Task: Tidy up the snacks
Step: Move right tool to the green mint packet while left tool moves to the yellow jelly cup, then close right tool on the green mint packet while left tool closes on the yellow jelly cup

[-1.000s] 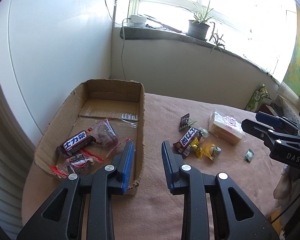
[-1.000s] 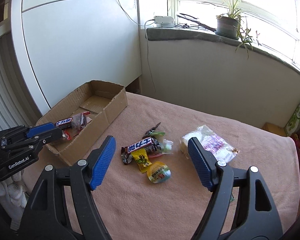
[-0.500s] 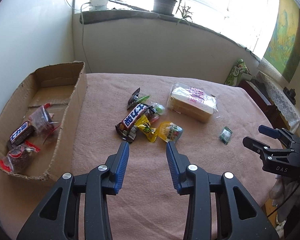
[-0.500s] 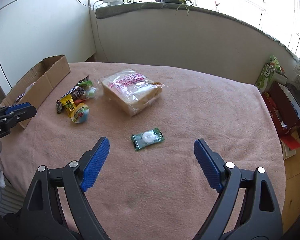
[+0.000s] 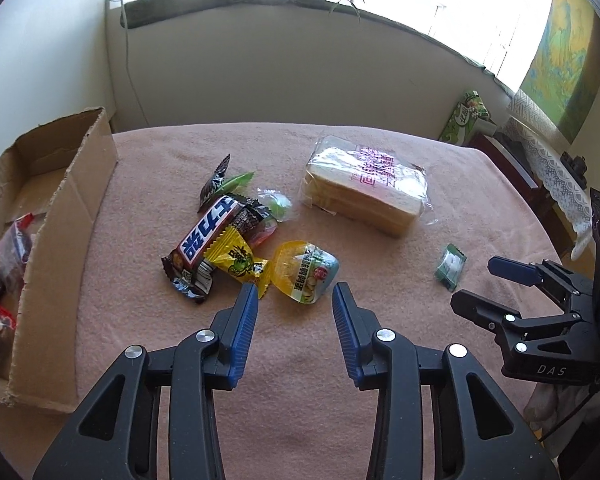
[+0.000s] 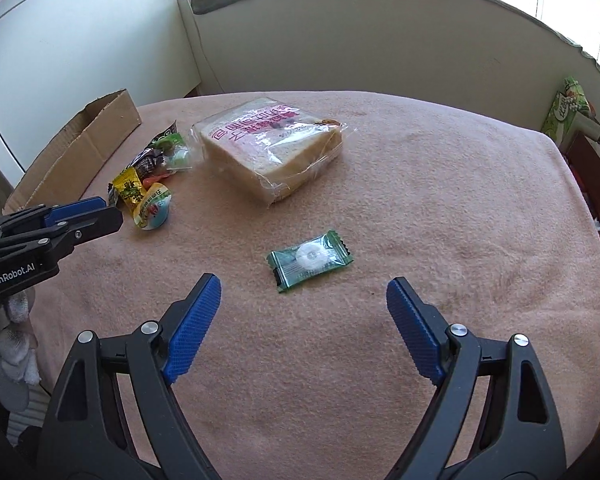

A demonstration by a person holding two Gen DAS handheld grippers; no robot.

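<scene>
My left gripper (image 5: 295, 288) is open and empty, its tips just short of a yellow-lidded jelly cup (image 5: 306, 270). A yellow candy (image 5: 236, 264), a brown chocolate bar (image 5: 206, 240) and smaller sweets lie beside the cup. A bagged bread loaf (image 6: 272, 144) lies farther back. My right gripper (image 6: 304, 281) stands wide with its jaws closing and nothing between them. A green wrapped candy (image 6: 310, 258) lies just ahead of its tips. At the left stands a cardboard box (image 5: 72, 200) holding a few wrapped snacks (image 5: 8, 248).
A pink cloth (image 6: 440, 200) covers the table. A green packet (image 5: 470, 114) leans on the wall beyond the table's right edge, near dark furniture with a lace cover (image 5: 540, 152). The left gripper (image 6: 110, 210) shows at the right wrist view's left edge.
My left gripper swung right from the box to the snack pile, sank, and its jaws widened a little. My right gripper swung right from the pile to the green candy and came lower.
</scene>
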